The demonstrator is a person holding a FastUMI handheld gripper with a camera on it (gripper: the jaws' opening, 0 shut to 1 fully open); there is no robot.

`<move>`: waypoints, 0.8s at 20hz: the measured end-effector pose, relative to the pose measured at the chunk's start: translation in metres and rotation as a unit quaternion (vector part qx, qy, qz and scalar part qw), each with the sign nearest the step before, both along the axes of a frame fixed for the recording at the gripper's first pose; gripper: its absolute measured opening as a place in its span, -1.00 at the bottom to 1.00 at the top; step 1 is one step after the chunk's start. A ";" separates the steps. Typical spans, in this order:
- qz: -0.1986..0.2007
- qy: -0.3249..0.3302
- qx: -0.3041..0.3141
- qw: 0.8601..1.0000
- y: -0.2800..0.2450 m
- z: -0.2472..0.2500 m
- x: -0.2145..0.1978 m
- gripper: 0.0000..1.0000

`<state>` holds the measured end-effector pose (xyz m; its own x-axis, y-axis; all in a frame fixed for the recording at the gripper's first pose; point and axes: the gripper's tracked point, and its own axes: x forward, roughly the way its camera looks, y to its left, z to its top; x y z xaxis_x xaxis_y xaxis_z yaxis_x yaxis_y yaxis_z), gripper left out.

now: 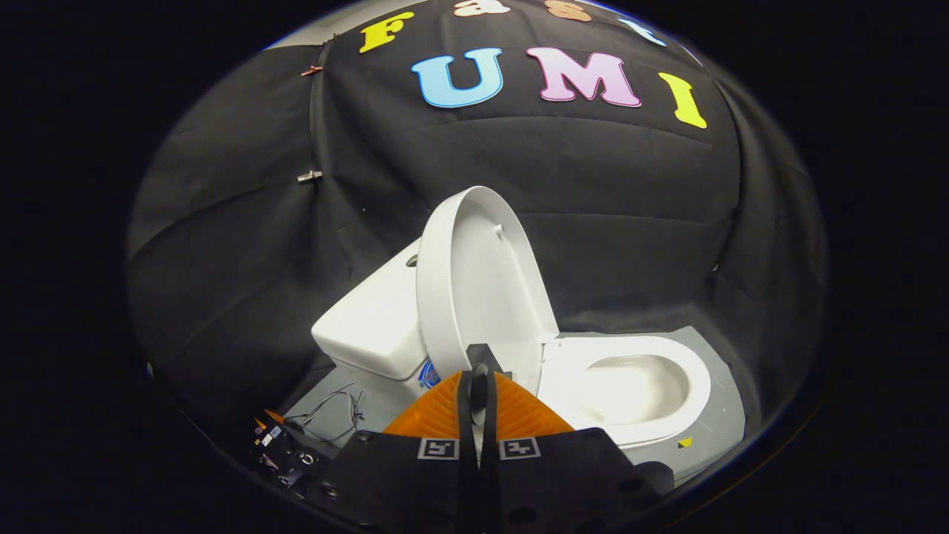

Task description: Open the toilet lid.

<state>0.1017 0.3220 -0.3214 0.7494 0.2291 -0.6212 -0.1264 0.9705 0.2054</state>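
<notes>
Already the toilet [415, 334] sits on a grey floor panel [723, 415] against the black cloth wall. Tank [367, 330] behind; bowl [630, 389] open and uncovered. Lid [474, 282] stands raised, near upright, leaning toward the tank, just beyond the fingers. Hand-held gripper [478, 389] has its fingers drawn nearly together with a narrow slit between; whether they pinch the lid's edge, cannot tell. Risk: if the lid isn't past balance, releasing could let it drop onto the bowl. Loose wires [334, 415] beside the base could snag.

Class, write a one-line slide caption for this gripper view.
Gripper fingers closed together just before the raised white plastic toilet lid, white ceramic bowl exposed.
</notes>
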 end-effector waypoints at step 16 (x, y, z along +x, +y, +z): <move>0.026 -0.108 0.046 0.993 -0.022 0.107 0.002 0.98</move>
<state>0.1039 0.3004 -0.2148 0.8486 0.3188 -0.4223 -0.2257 0.9400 0.2561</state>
